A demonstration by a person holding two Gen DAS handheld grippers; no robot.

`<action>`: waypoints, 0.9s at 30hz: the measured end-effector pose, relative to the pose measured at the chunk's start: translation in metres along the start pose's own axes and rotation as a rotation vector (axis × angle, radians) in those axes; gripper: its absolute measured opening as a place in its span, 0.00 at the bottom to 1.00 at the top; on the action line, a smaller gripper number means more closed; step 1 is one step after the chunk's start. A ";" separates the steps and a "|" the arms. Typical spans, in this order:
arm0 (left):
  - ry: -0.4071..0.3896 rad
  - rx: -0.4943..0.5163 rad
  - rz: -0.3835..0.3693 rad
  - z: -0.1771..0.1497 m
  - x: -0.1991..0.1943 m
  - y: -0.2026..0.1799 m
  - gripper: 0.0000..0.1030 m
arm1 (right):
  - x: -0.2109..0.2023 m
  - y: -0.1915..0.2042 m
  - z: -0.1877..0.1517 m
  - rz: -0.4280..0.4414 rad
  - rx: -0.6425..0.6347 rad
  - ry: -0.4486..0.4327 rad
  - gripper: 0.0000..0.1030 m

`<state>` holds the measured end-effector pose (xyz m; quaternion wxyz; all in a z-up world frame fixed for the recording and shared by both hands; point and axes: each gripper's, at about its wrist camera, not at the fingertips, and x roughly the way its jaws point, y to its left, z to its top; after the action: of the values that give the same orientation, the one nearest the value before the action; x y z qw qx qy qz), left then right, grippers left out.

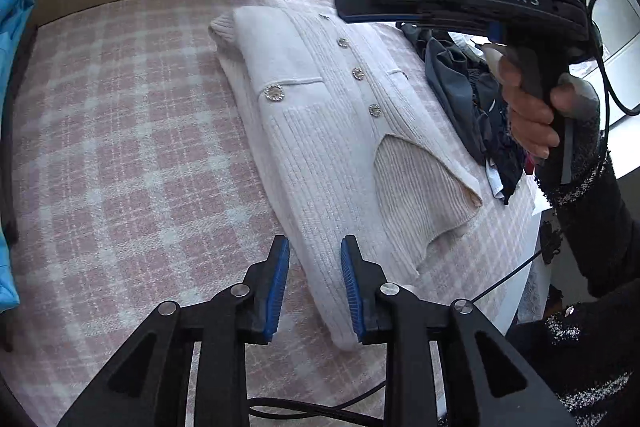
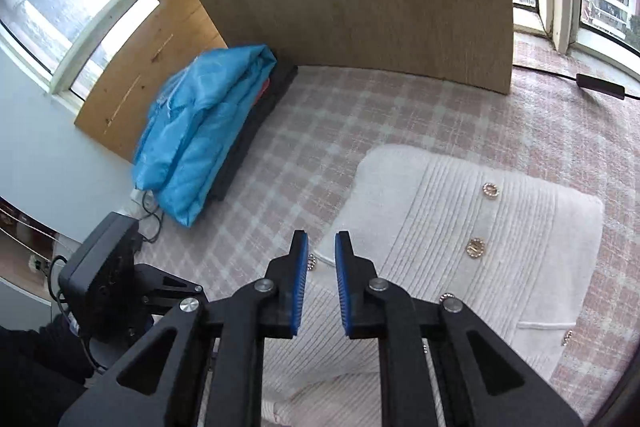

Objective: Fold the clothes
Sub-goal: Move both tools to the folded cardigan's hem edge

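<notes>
– Any writing?
– "DAS" on the right gripper (image 1: pixel 352 9), jaws unclear there; in its own view they stand apart, empty, over the white cardigan (image 1: pixel 320 131).
– The left gripper (image 1: pixel 315 291)?
– Apart around the cardigan's near corner, not clamped.
– Counts?
– One cardigan on the pink plaid cloth (image 1: pixel 120 147); four buttons seen, one blue bundle (image 2: pixel 200 131)

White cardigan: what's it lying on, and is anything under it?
The white cardigan lies flat on the pink plaid cloth. A dark clothes pile sits beside it, at its far edge. Whatever lies beneath the cardigan is covered, so that cannot be told.
</notes>
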<state>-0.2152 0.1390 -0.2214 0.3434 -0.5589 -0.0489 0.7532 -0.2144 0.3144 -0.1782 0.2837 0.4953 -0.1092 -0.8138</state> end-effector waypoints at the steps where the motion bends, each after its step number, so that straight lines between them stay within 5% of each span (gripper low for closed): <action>1: -0.023 -0.002 0.016 0.002 -0.008 0.001 0.29 | -0.017 -0.004 0.001 -0.016 0.001 -0.037 0.14; 4: -0.085 0.018 0.059 0.009 -0.024 -0.004 0.30 | -0.025 -0.018 -0.034 -0.053 0.035 -0.009 0.14; 7: -0.111 0.032 -0.002 0.019 -0.014 -0.020 0.35 | -0.030 -0.032 -0.073 -0.088 0.071 0.031 0.14; 11: -0.035 0.057 0.003 0.019 0.036 -0.037 0.43 | -0.037 -0.050 -0.123 -0.136 0.119 0.083 0.14; 14: 0.039 0.053 0.131 0.010 0.066 -0.036 0.43 | -0.040 -0.055 -0.159 -0.170 0.120 0.107 0.14; 17: 0.004 -0.040 0.101 0.010 0.052 -0.031 0.47 | -0.064 -0.044 -0.163 -0.148 0.102 0.042 0.14; 19: -0.049 -0.086 0.103 0.012 0.038 -0.027 0.63 | -0.086 -0.051 -0.158 -0.143 0.141 -0.059 0.29; 20: -0.076 -0.108 0.104 0.014 0.032 -0.025 0.76 | -0.096 -0.058 -0.155 -0.165 0.165 -0.118 0.54; 21: -0.090 -0.123 0.120 0.014 0.029 -0.023 0.79 | -0.103 -0.066 -0.152 -0.190 0.191 -0.163 0.70; 27: -0.031 -0.132 0.179 0.016 0.051 -0.016 0.78 | -0.087 -0.107 -0.148 -0.141 0.268 -0.146 0.72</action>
<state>-0.2284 0.1857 -0.2495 0.2364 -0.5707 -0.0537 0.7845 -0.0931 0.4663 -0.2342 0.1484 0.4747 -0.2022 -0.8437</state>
